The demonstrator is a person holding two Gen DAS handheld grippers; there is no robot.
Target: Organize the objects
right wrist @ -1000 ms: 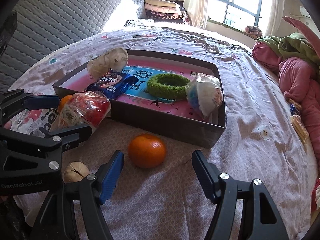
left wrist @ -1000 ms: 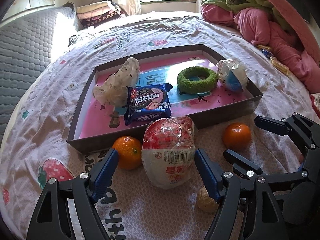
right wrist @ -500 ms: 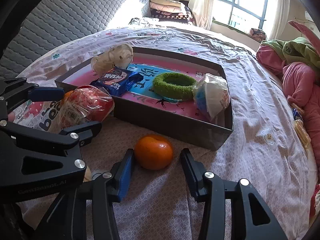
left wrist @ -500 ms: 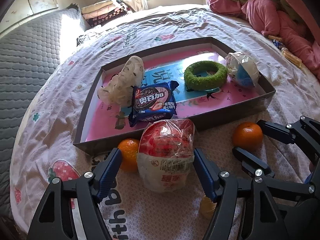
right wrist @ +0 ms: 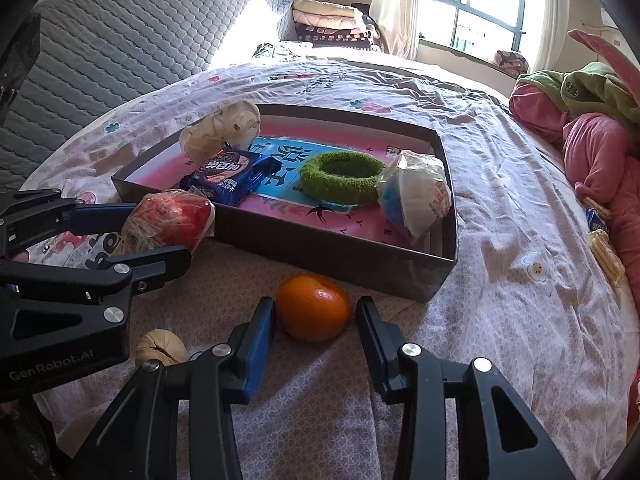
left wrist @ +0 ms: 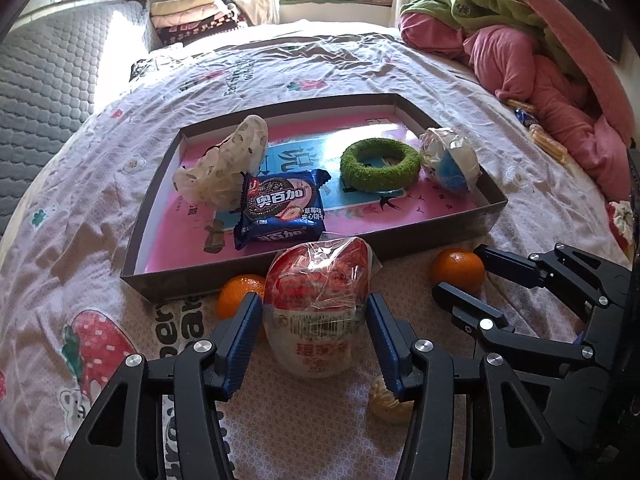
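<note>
A red-and-white snack bag (left wrist: pixel 316 312) lies on the bedspread just in front of the dark box tray (left wrist: pixel 492 216). My left gripper (left wrist: pixel 314 320) straddles it, its blue pads (left wrist: pixel 246 332) pressing the bag's sides while the jaws are still closing. To the right, an orange mandarin (right wrist: pixel 314 306) sits between the fingertips of my right gripper (right wrist: pixel 316 316), whose jaws are closing onto it and touch it. A second mandarin (left wrist: pixel 236 292) rests left of the bag against the tray wall. A walnut (left wrist: pixel 386 400) lies between the two grippers.
Inside the tray are a blue cookie pack (left wrist: pixel 284 204), a green ring (left wrist: pixel 380 164), a white perforated pouch (left wrist: pixel 224 160) and a wrapped blue-white ball (left wrist: pixel 452 160). Pink and green bedding (left wrist: pixel 540 60) piles up at the right; a grey quilted headboard (right wrist: pixel 120 40) stands at the left.
Both grippers have narrowed: the left one's pads came in against the snack bag, the right one's fingers closed in around the mandarin. Neither object has shifted on the bed.
</note>
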